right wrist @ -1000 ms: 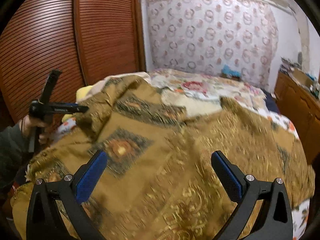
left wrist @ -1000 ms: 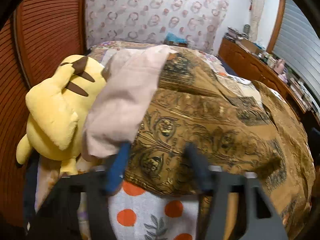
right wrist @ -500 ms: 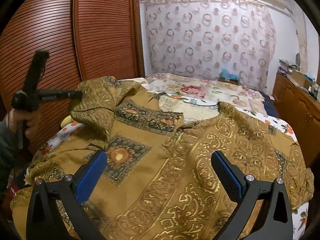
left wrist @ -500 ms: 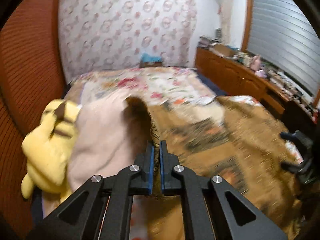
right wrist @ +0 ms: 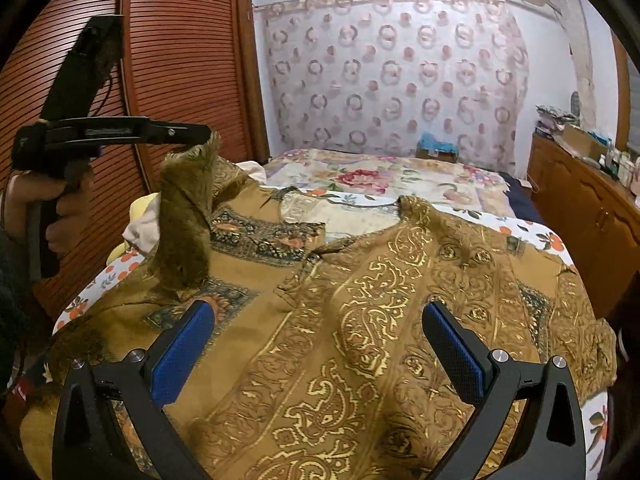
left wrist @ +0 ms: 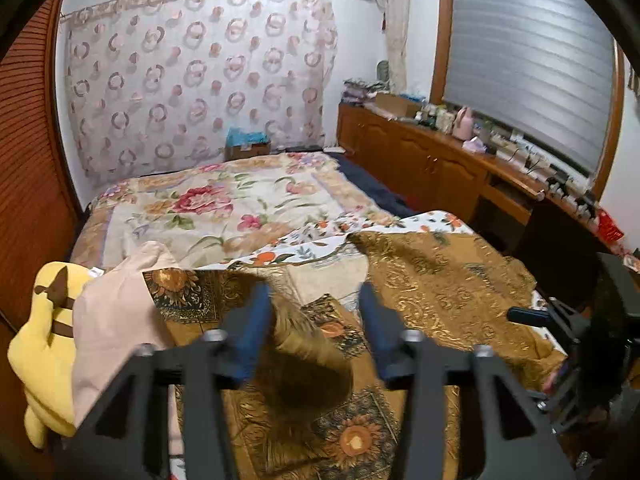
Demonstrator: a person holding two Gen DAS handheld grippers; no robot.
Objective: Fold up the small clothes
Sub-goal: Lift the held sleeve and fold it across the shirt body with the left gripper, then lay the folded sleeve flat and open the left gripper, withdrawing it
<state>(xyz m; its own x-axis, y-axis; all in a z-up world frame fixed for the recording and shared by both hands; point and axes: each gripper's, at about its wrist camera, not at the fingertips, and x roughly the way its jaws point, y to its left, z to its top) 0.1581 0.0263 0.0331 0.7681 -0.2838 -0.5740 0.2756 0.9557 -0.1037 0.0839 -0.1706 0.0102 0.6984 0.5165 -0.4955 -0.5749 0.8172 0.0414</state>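
A golden-brown patterned garment (right wrist: 380, 280) lies spread over the bed, also seen in the left wrist view as the garment (left wrist: 440, 280). My left gripper (left wrist: 313, 296) is raised above the garment's left side, and its jaws are opening. A blurred fold of the garment (left wrist: 304, 344) hangs loose between the parted fingers, and no pad presses on it. In the right wrist view this fold (right wrist: 186, 216) dangles below the left gripper (right wrist: 200, 134). My right gripper (right wrist: 316, 312) stands open just above the garment's near part, with nothing gripped.
A yellow plush toy (left wrist: 44, 340) and a pale pink cloth (left wrist: 116, 320) lie at the bed's left edge. A floral bedspread (left wrist: 224, 200) covers the far half. A slatted wooden wardrobe (right wrist: 180, 60) stands to the left, a cluttered wooden cabinet (left wrist: 420, 160) to the right.
My left gripper shut on the garment's left edge, rose and carried it over the garment, then parted its jaws. The fold now hangs loose. The right gripper stayed put.
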